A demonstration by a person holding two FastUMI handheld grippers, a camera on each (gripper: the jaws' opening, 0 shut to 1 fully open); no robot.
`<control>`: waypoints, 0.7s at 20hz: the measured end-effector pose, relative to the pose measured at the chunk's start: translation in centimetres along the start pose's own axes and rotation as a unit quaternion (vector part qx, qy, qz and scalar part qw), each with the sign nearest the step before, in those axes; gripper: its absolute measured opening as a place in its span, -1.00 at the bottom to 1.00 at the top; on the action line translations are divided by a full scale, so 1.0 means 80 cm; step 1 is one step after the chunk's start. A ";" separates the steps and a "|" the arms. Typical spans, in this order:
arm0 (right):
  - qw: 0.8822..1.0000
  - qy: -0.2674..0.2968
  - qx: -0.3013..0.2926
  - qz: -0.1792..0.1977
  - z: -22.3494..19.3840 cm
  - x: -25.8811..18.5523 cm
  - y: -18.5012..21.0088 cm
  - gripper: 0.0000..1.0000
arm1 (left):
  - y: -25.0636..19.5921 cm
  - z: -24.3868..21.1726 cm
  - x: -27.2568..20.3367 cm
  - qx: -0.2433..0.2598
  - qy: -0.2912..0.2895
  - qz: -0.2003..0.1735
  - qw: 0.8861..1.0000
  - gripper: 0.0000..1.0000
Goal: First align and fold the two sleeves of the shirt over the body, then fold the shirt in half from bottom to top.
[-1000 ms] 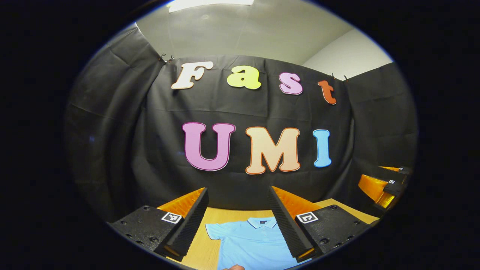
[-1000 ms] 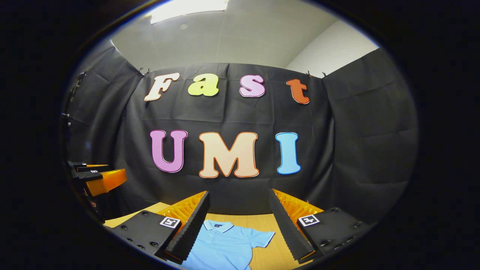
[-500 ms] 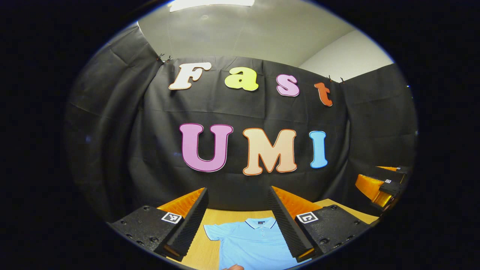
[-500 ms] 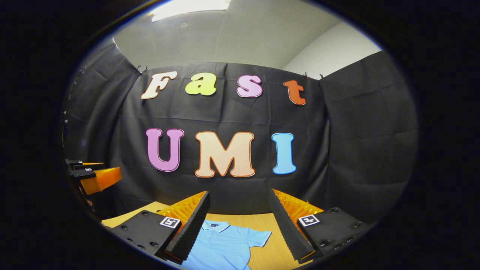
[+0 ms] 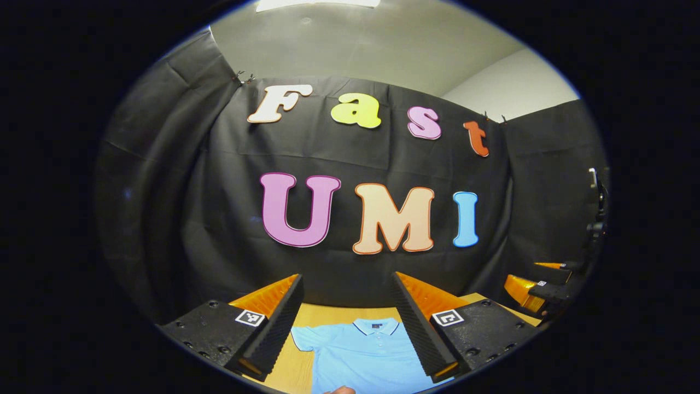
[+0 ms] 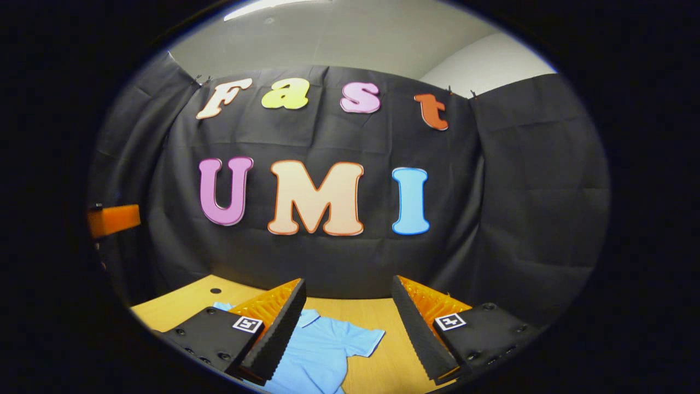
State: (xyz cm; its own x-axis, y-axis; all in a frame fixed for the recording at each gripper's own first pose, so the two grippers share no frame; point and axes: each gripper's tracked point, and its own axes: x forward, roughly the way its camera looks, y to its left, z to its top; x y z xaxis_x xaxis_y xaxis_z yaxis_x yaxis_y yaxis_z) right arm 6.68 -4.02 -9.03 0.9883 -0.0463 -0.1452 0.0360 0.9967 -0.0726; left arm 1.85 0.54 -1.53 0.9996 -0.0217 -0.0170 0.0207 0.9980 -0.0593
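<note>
Lying flat on the light wooden table (image 6: 180, 306), toward its far edge: a light-blue short-sleeved polo shirt (image 5: 363, 353), collar pointing at the booth wall, both sleeves spread out to the sides and nothing folded as yet. Hovering above the near part of the table: the left gripper (image 5: 347, 323), jaws standing wide apart and framing the collar and the shirt's left sleeve (image 5: 303, 336); likewise the right gripper (image 6: 347, 323), jaws wide apart, looking down on the shirt's right sleeve (image 6: 361, 339), with bare table between the fingers. Neither pair of jaws touching cloth. Judged step in hand: the approach to the first fold, sleeves over the body, not yet begun. Next move probably calling for lowering each gripper to the outer edge of its own sleeve, pinching only the top layer of cloth, then carrying both sleeves inward evenly so as to keep them aligned. Showing on the shirt, at the inside of the collar: a small dark label (image 5: 376, 325), too small for reading. Showing on each gripper: square black-and-white marker tags (image 5: 250, 318), bearing no words. No brand name legible on the shirt.
</note>
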 end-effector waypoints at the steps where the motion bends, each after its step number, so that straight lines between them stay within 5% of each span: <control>1: 1.000 0.012 -0.003 0.003 -0.016 0.017 -0.010 1.00 | -0.006 -0.002 0.006 0.000 0.003 0.005 1.000 0.89; 14: 0.987 0.154 -0.025 0.049 -0.233 0.183 -0.064 1.00 | -0.039 -0.056 0.066 0.042 0.053 0.077 0.995 0.89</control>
State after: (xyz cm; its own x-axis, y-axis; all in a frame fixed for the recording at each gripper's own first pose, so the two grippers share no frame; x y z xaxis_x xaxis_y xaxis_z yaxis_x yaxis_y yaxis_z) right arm 18.19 -11.00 -29.16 0.8944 0.0247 -0.4466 -0.0726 0.9932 -0.0905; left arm 6.97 -2.97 -5.88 0.9836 0.1307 -0.1245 -0.1271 0.9912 0.0358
